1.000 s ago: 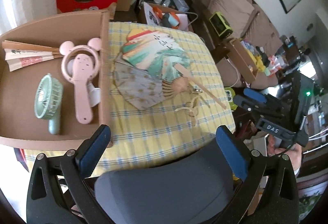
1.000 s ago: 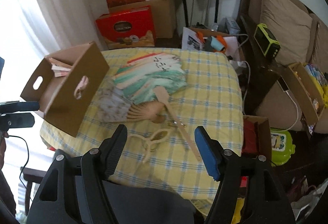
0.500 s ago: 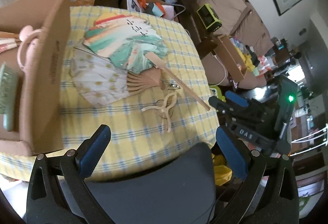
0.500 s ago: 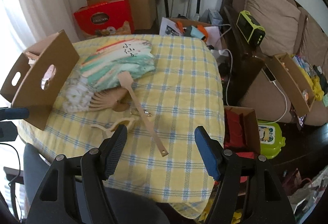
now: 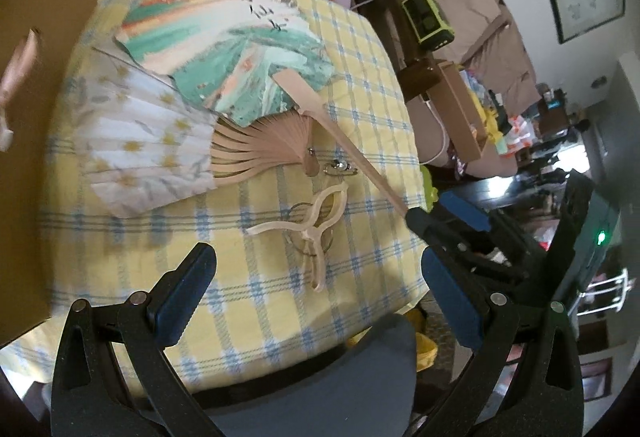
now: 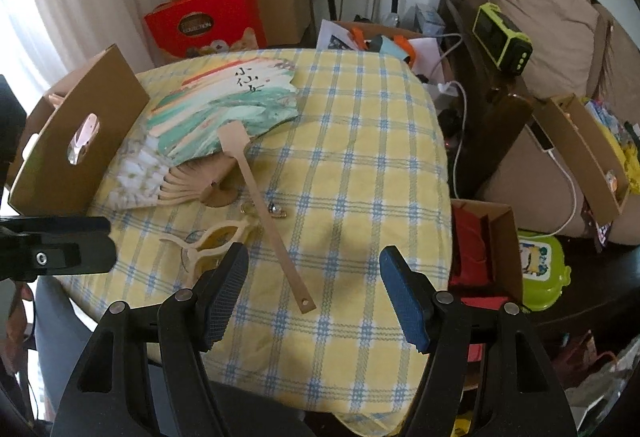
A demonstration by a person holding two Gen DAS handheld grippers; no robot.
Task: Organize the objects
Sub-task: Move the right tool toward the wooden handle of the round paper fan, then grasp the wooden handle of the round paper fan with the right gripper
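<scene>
A: We are looking down at the table [image 6: 360, 165] with both tools. The right gripper [image 6: 312, 293] is hanging with its jaws apart and nothing between them, low in the right wrist view, just over the near end of the paddle fan [image 6: 224, 109] handle.

B: And the left gripper [image 5: 316, 301] is standing wide too, empty, at the bottom of the left wrist view. The stand [image 5: 316, 221] is lying just above it in the frame.

A: We are probably lining up on the handle because it is sticking out toward us, clear of the fan face. That looks like the easiest place to pinch.

B: The paddle fan is lying on top of the folding fan [image 5: 160, 141], so we are guessing it has to go first. The box [image 6: 80, 133] is waiting at the left of the right wrist view, open side away from us, with something pink showing through its hand hole.

A: Compared with a second ago, we are seeing the table closer in both views. The left view was showing the inside of the box then; now only its outer wall [image 5: 36, 117] is filling the left edge.

B: The right jaws are keeping the same gap as before. The fans and stand are lying where they were.
</scene>
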